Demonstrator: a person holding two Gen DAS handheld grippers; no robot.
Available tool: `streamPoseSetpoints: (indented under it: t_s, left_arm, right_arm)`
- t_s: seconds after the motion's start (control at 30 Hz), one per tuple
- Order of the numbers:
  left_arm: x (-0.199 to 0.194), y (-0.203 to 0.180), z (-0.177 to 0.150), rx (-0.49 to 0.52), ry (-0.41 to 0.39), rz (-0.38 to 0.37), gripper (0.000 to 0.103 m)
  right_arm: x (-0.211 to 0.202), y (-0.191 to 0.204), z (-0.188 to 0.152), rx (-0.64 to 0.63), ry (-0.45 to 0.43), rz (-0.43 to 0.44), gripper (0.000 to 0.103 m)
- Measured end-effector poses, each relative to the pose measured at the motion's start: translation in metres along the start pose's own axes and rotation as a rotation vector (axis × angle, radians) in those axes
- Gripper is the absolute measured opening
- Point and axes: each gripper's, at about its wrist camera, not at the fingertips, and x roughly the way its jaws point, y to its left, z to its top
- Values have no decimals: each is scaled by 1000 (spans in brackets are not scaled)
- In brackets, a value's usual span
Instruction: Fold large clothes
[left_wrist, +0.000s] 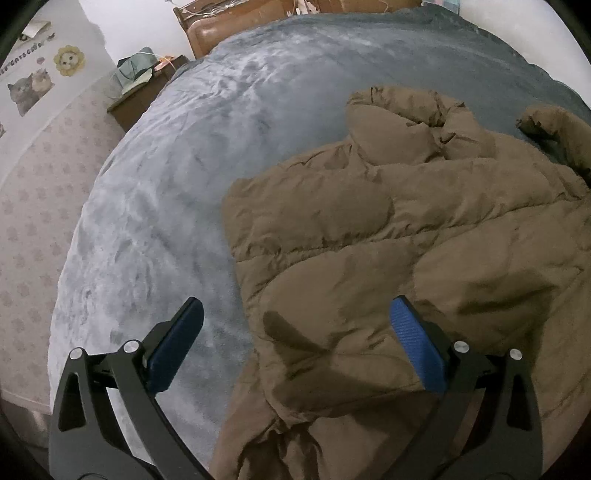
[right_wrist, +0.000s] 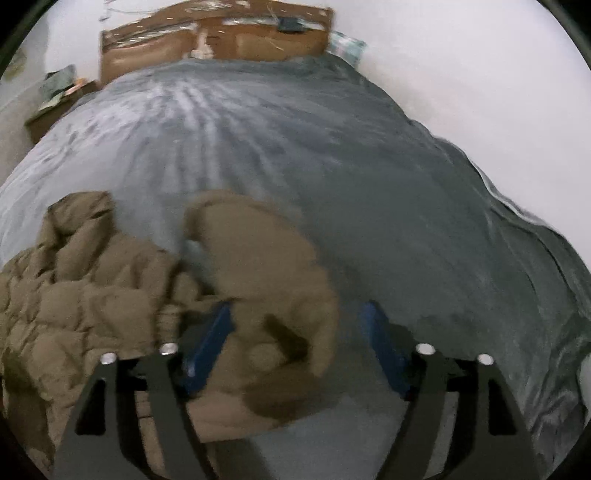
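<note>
Jacket (left_wrist: 388, 236), brown and quilted, lies crumpled on the grey blanket (left_wrist: 177, 192) of a bed. The left gripper (left_wrist: 295, 325) hangs above its near edge, jaws spread wide, holding nothing. The right gripper (right_wrist: 295, 325) is open too; in that blurred view a sleeve (right_wrist: 266, 280) seems to lie loose between its fingers.

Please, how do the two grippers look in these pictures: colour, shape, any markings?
The left gripper and the right gripper look alike: black angular finger arms with slot-shaped cut-outs, round silver pins at the joints, and long flat blue pads with a fine ribbed texture. No cables, markings, hand or sleeve are visible.
</note>
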Motion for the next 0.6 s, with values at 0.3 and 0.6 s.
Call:
streamPoseSetpoints:
  t_s: [0.3, 0.6]
  left_arm:
    - [1, 2, -6, -6, 16, -9, 100]
    - [-6, 10, -10, -3, 17, -10, 100]
  right_arm:
    - [51, -16, -20, 108, 135, 156, 76]
    - [28, 1, -23, 112, 55, 224, 22]
